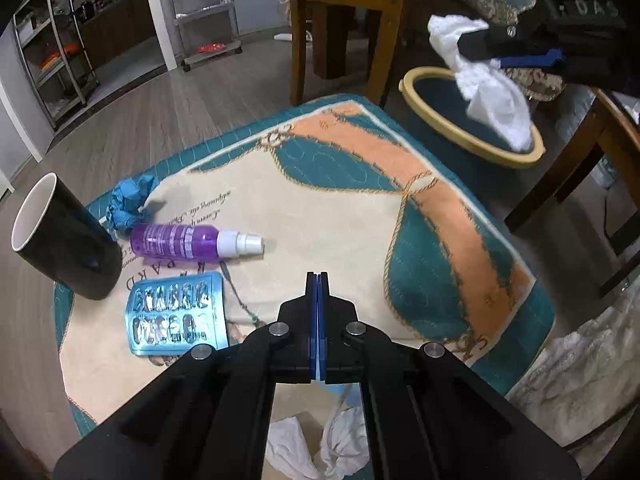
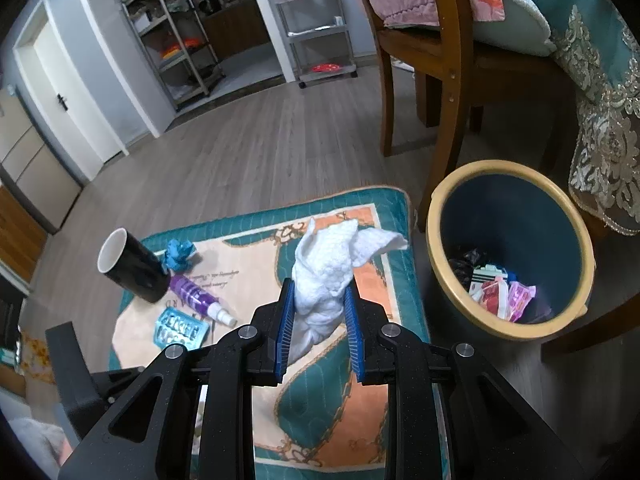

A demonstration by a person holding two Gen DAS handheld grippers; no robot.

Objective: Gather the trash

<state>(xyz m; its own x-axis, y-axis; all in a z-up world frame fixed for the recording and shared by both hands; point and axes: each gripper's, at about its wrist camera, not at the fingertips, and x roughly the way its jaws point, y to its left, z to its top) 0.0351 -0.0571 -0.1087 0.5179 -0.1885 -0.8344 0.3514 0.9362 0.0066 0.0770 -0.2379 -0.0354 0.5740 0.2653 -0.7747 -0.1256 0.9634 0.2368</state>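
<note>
My right gripper (image 2: pixel 318 288) is shut on a crumpled white tissue (image 2: pixel 328 264), held above the patterned mat (image 2: pixel 332 408). From the left wrist view, that right gripper (image 1: pixel 472 50) and its tissue (image 1: pixel 496 96) hang over the yellow-rimmed blue bin (image 1: pixel 424 96). The bin (image 2: pixel 436 248) has wrappers at its bottom. My left gripper (image 1: pixel 318 280) is shut above the mat (image 1: pixel 320 200), with nothing seen at its tips. More white tissue (image 1: pixel 296 448) lies beneath it. On the mat's left lie a blue paper ball (image 1: pixel 128 204), a purple spray bottle (image 1: pixel 180 242) and a blister pack (image 1: pixel 176 314).
A black cup (image 1: pixel 68 248) stands at the mat's left edge beside the bottle. A wooden chair (image 2: pixel 440 80) stands behind the bin, and a lace-edged tablecloth (image 2: pixel 600 120) hangs at the right. Metal shelves (image 2: pixel 172 40) stand across the wood floor.
</note>
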